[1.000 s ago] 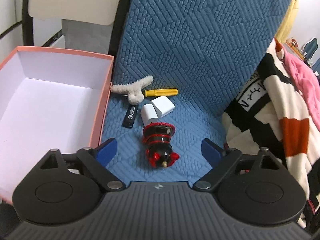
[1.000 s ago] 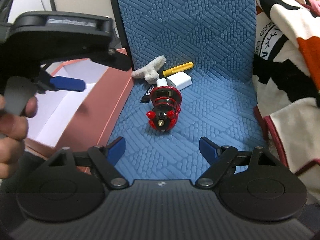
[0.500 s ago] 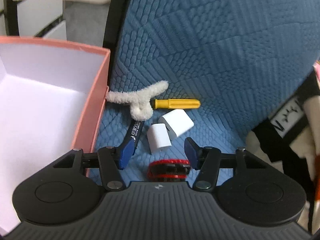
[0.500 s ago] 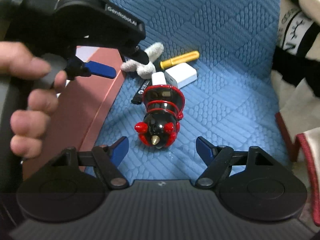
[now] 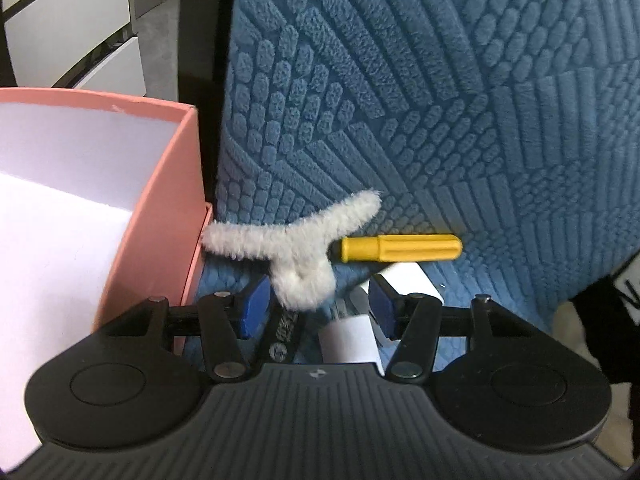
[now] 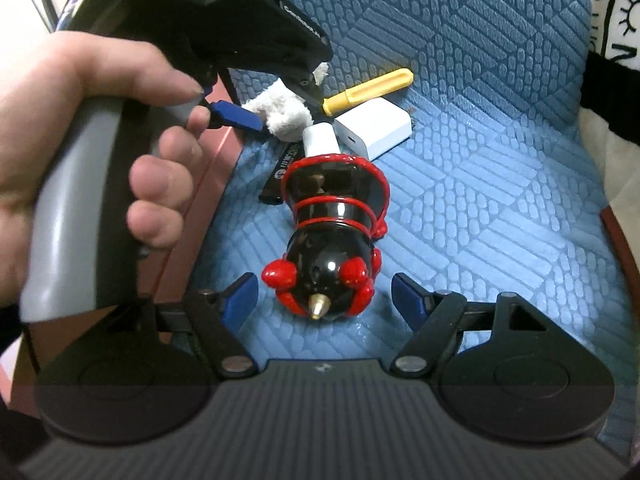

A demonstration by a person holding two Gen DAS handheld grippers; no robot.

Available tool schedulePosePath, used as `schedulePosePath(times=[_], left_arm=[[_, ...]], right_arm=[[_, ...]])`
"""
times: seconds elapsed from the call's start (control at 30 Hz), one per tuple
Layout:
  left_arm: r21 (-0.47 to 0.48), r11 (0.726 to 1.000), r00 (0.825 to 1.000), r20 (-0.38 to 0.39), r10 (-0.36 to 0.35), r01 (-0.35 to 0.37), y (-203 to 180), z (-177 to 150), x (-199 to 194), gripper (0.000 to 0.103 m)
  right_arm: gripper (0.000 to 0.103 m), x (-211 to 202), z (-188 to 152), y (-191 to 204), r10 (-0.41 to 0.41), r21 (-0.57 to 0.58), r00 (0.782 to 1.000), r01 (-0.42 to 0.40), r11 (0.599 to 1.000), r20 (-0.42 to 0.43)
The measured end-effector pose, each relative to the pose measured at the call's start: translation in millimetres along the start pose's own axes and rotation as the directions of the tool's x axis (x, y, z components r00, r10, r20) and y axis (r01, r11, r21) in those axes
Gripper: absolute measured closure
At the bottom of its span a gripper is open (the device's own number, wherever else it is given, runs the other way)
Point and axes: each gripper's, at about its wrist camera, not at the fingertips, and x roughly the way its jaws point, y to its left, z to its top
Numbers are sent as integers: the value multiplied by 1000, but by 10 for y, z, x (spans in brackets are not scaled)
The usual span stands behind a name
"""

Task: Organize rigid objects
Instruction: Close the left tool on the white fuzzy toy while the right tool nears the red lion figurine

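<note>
**Both grippers low over the blue cushion**

The left gripper point(image 5: 316, 308) has its fingers apart around the fuzzy white piece point(image 5: 298, 254), with the small white plug point(image 5: 350, 338) and black stick point(image 5: 284, 332) between them. A yellow handle point(image 5: 400, 248) lies just beyond; the pink box point(image 5: 176, 200) stands to the left. The right gripper point(image 6: 324, 300), fingers apart, flanks the black-and-red figurine point(image 6: 332, 236) lying on the blue cushion point(image 6: 500, 200), the white charger point(image 6: 374, 128) farther back.
</note>
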Motion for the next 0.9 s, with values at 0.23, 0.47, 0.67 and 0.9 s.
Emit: schedulePosePath(times=[0.23,0.47,0.67,0.9], left_arm=[[1,1000,1000,-10,12,-12,5,55,208,46],[-8,1000,1000,-4,-3,2,31,63,289,66],[-12,1000,1000,16,-27,27,75,34,187,66],[6,999,999,0,-37,37,101,-99,-72,66]], right_arm=[[32,124,1,-4,-1,10,1000,1,1000,-22],[37,219,29,-55,22,89,1000,-22,996,1],[38,167,18,-48,0,91,1000,-2,996,15],[42,-9,15,-87,-41,137,999,39,990,9]])
